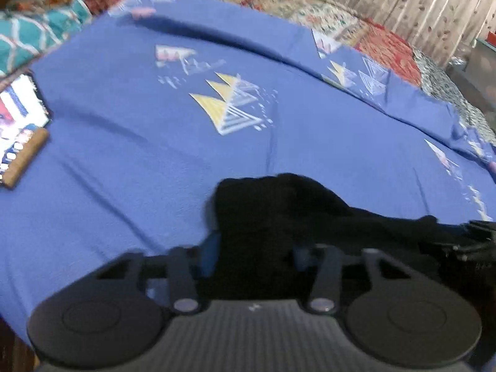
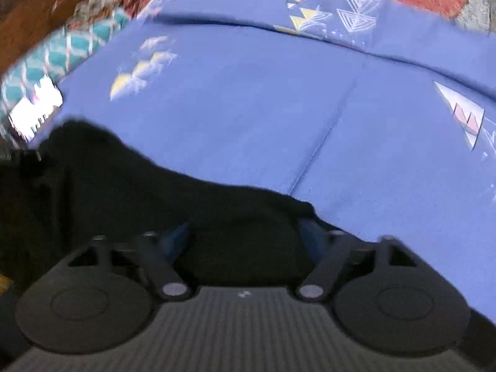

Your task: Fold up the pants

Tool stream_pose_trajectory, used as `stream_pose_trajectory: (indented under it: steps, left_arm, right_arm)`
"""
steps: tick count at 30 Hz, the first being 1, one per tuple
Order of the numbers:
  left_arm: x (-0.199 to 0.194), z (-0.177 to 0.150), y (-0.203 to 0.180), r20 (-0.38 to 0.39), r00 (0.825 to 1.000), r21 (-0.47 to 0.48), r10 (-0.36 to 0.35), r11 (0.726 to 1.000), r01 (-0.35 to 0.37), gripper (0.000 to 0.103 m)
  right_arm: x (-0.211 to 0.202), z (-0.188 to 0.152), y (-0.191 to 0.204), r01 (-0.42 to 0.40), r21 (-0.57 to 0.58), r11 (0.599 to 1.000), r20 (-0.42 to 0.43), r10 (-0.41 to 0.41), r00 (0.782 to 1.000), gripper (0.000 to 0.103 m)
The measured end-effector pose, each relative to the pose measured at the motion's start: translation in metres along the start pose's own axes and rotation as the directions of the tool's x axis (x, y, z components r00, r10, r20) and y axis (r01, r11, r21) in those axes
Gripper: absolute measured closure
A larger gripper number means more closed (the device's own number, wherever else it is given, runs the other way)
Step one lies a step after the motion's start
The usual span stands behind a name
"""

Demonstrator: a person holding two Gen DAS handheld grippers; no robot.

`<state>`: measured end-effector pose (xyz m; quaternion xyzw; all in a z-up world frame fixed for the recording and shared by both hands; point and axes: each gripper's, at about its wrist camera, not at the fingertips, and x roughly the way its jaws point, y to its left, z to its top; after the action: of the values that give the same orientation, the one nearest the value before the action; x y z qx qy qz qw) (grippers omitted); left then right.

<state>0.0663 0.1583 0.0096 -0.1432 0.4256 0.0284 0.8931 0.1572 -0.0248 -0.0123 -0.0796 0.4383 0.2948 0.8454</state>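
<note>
With both the left gripper [image 1: 252, 241] and right gripper [image 2: 245, 232] clamped on the black pants [image 1: 279, 204], carry the fabric between the fingers level over the blue sheet [image 1: 124, 124].

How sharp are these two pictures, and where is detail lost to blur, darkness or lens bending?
Left wrist view: mild motion blur, edges bent by the fisheye, black pants show no folds, phone screen is overexposed. Right wrist view: stronger blur, the yellow print smears, the pants are a flat dark mass, the blue sheet is evenly lit.
</note>
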Motion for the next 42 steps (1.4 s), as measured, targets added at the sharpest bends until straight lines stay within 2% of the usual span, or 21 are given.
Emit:
stream_pose_trajectory:
  steps: [1, 2, 3, 6, 9, 10, 12, 13, 15, 16, 17, 19, 20, 23, 25, 28, 30, 33, 36, 39, 42]
  left_arm:
    - [-0.007, -0.003, 0.002, 0.029, 1.000, -0.013, 0.004, 1.000, -0.004, 0.077]
    - [-0.015, -0.005, 0.003, 0.059, 0.998, -0.028, 0.009, 1.000, -0.007, 0.083]
    - [-0.021, -0.006, 0.003, 0.087, 0.996, -0.033, 0.011, 0.999, -0.008, 0.090]
    - [-0.040, -0.006, -0.010, 0.209, 0.978, -0.006, 0.018, 1.000, -0.017, 0.090]
    - [-0.046, 0.001, -0.021, 0.267, 0.963, 0.007, 0.038, 0.999, -0.041, 0.090]
    - [-0.041, 0.005, -0.021, 0.253, 0.967, 0.000, 0.036, 0.999, -0.037, 0.090]
    - [-0.024, 0.010, -0.019, 0.220, 0.974, -0.009, 0.055, 0.998, -0.055, 0.088]
    - [-0.008, 0.010, -0.018, 0.184, 0.981, 0.001, 0.067, 0.998, -0.068, 0.085]
    - [0.019, 0.006, -0.015, 0.100, 0.987, 0.027, 0.125, 0.991, -0.128, 0.067]
    - [0.024, 0.004, -0.013, 0.084, 0.985, 0.025, 0.151, 0.988, -0.154, 0.063]
    - [0.020, 0.003, -0.012, 0.102, 0.982, 0.013, 0.157, 0.987, -0.159, 0.059]
    - [0.006, 0.006, -0.009, 0.098, 0.985, -0.012, 0.141, 0.990, -0.140, 0.044]
    - [-0.005, 0.006, -0.005, 0.102, 0.986, -0.033, 0.132, 0.991, -0.130, 0.041]
    - [-0.038, 0.003, 0.009, 0.147, 0.984, -0.125, 0.101, 0.989, -0.083, 0.041]
    - [-0.062, 0.002, 0.012, 0.195, 0.977, -0.179, 0.089, 0.982, -0.054, 0.042]
    - [-0.083, 0.007, -0.003, 0.254, 0.966, -0.138, 0.037, 0.990, -0.002, 0.044]
    - [-0.091, 0.008, -0.023, 0.271, 0.962, -0.070, -0.045, 0.995, 0.066, 0.044]
    - [-0.086, 0.000, -0.051, 0.230, 0.964, 0.028, -0.135, 0.991, 0.132, 0.047]
    - [-0.070, -0.016, -0.069, 0.146, 0.978, 0.086, -0.149, 0.987, 0.137, 0.053]
    - [-0.054, -0.034, -0.070, 0.064, 0.992, 0.092, -0.110, 0.990, 0.104, 0.054]
    - [-0.035, -0.053, -0.066, -0.029, 1.000, 0.136, -0.005, 0.991, 0.009, 0.059]
  right_arm:
    - [-0.003, -0.002, 0.008, 0.019, -0.076, 0.997, 0.011, -0.018, 1.000, 0.070]
    - [-0.010, -0.002, 0.013, 0.022, -0.087, 0.996, 0.021, -0.020, 1.000, 0.091]
    - [-0.018, -0.003, 0.015, 0.018, -0.073, 0.997, 0.033, -0.016, 0.999, 0.091]
    - [-0.038, 0.002, 0.027, 0.113, -0.087, 0.990, 0.170, -0.098, 0.981, 0.094]
    - [-0.054, 0.016, 0.033, 0.215, -0.032, 0.976, 0.364, -0.189, 0.912, 0.099]
    - [-0.051, 0.021, 0.032, 0.224, -0.008, 0.975, 0.373, -0.205, 0.905, 0.099]
    - [-0.030, 0.025, 0.028, 0.223, 0.030, 0.974, 0.333, -0.220, 0.917, 0.099]
    - [-0.012, 0.022, 0.026, 0.231, 0.026, 0.973, 0.285, -0.228, 0.931, 0.099]
    - [0.024, 0.014, 0.020, 0.207, 0.014, 0.978, 0.114, -0.207, 0.972, 0.092]
    - [0.033, 0.006, 0.019, 0.204, 0.023, 0.979, 0.098, -0.205, 0.974, 0.091]
    - [0.025, -0.001, 0.018, 0.206, 0.036, 0.978, 0.146, -0.209, 0.967, 0.087]
    - [0.010, -0.002, 0.012, 0.180, 0.084, 0.980, 0.128, -0.189, 0.974, 0.073]
    - [-0.006, -0.005, 0.007, 0.159, 0.109, 0.981, 0.160, -0.176, 0.971, 0.060]
    - [-0.054, -0.014, -0.009, 0.130, 0.137, 0.982, 0.260, -0.162, 0.952, 0.057]
    - [-0.080, -0.024, -0.018, 0.067, 0.156, 0.985, 0.298, -0.112, 0.948, 0.057]
    - [-0.103, -0.043, -0.025, -0.040, 0.176, 0.984, 0.317, -0.018, 0.948, 0.058]
    - [-0.111, -0.054, -0.026, -0.100, 0.183, 0.978, 0.306, 0.041, 0.951, 0.058]
    - [-0.113, -0.074, -0.022, -0.153, 0.188, 0.970, 0.278, 0.097, 0.956, 0.060]
    - [-0.117, -0.088, -0.016, -0.158, 0.172, 0.972, 0.232, 0.116, 0.966, 0.060]
    - [-0.116, -0.105, -0.015, -0.142, 0.198, 0.970, 0.184, 0.106, 0.977, 0.060]
    - [-0.115, -0.124, -0.025, -0.106, 0.246, 0.963, 0.141, 0.072, 0.987, 0.060]
